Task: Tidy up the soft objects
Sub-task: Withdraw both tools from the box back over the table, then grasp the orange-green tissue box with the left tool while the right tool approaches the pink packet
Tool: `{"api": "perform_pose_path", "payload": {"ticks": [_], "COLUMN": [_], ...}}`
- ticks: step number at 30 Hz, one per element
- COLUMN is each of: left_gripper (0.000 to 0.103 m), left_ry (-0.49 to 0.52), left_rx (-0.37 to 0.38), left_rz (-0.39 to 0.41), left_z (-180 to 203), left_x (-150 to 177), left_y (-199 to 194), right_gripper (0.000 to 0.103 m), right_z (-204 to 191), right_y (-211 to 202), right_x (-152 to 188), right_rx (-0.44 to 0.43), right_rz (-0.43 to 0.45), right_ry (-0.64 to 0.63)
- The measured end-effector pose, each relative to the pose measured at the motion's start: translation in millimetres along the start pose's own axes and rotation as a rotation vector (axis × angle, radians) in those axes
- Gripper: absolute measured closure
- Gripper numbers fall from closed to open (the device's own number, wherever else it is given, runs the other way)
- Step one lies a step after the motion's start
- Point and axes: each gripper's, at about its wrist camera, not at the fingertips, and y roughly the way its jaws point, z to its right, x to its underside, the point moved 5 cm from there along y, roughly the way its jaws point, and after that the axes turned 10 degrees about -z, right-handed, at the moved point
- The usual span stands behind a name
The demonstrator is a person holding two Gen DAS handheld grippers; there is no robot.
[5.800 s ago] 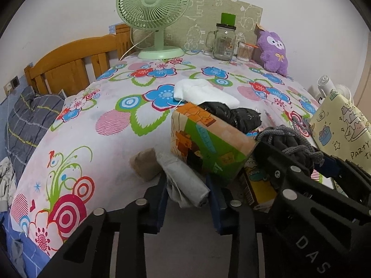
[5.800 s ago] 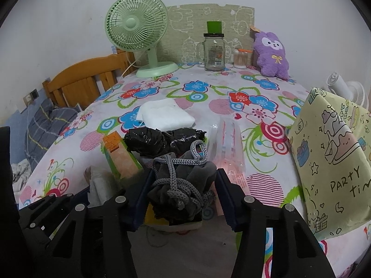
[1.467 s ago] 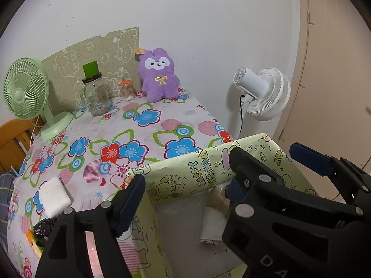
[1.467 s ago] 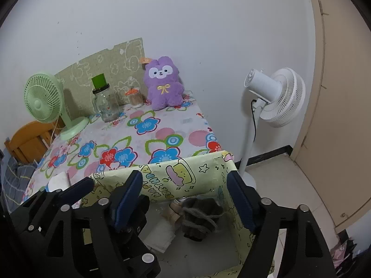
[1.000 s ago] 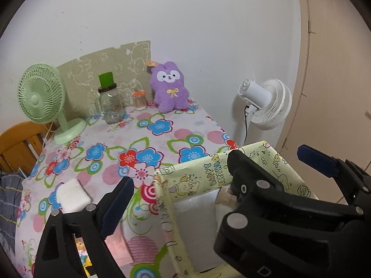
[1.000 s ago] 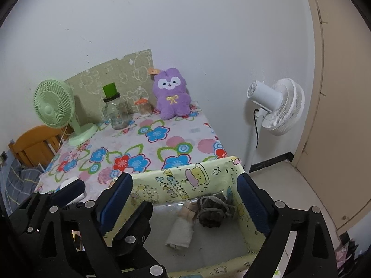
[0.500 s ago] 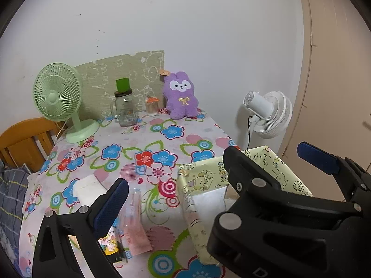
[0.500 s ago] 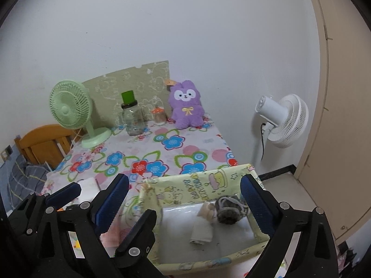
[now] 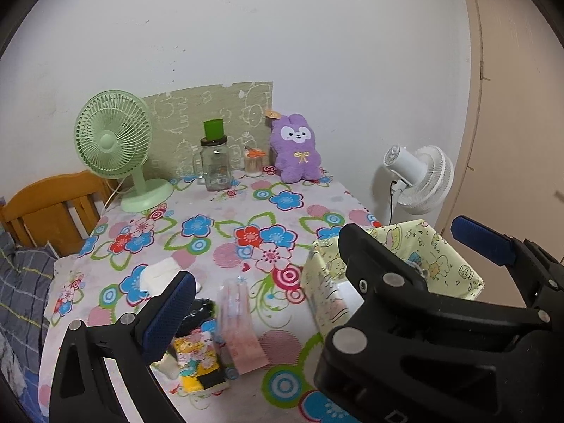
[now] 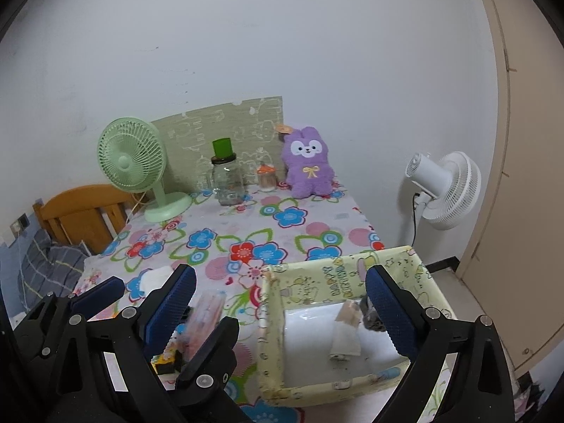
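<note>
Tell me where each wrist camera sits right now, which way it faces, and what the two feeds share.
Left wrist: on the left gripper, above the near table edge, facing the back wall; its open fingers and the right gripper show.
Right wrist: on the right gripper, looking down into the yellow box; its open fingers and the left gripper show.
Shared: purple plush, green fan, box.

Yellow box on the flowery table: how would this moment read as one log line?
yellow box: holds rolled cloth, dark bundle | left gripper: open, empty | right gripper: open, empty, above box
</note>
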Motion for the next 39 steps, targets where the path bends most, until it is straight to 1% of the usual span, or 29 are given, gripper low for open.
{"api": "perform_pose_path", "payload": {"ticks": [3, 7, 13, 20, 26, 32, 34, 37, 39], "left_gripper": [0.000, 0.000, 0.000, 0.000, 0.000, 0.001, 0.001, 0.001, 0.001], "left_ry": [0.001, -0.019, -0.043, -0.042, -0.069, -0.097, -0.105, -0.131, -0.148], "left_rx": [-0.006, -0.039, -0.048, -0.066, -0.063, -0.099, -0.112, -0.126, -0.145], "left_rz": [0.012, 0.033, 0.022, 0.030, 0.011, -0.005, -0.010, -0.033, -0.044], "left_z": [-7.1, -21.2, -40.6, -59.7, -77.6, -95.5, -100.9, -109.6, -115.8], "left_x": [3.4, 7.2, 13.0, 19.7, 28.2, 38.1, 42.5, 48.2, 51.9], "left_y": [-4.0, -9.0, -8.9, -9.4, -3.8, 3.8, 7.0, 13.5, 18.2], "right_gripper": [0.005, 0.005, 0.005, 0.005, 0.005, 0.005, 0.005, 0.005, 0.005], "right_z": [-9.5, -22.4, -42.2, -64.4, -82.0, -98.6, -102.2, -107.9, -111.1], "right_y": [-1.2, -0.4, 4.5, 11.2, 20.1, 33.3, 36.9, 42.3, 48.6], "right_x": [1.5, 2.9, 5.9, 12.3, 18.8, 26.3, 28.9, 32.4, 36.1], "right_rx": [-0.004, -0.015, -0.038, -0.066, -0.088, -0.101, -0.092, -0.084, -0.091], "right_rz": [0.003, 0.010, 0.003, -0.008, -0.023, -0.046, -0.047, -0.043, -0.059], "right_ry": [-0.012, -0.025, -0.039, -0.057, -0.068, -0.093, -0.104, -0.115, -0.114]}}
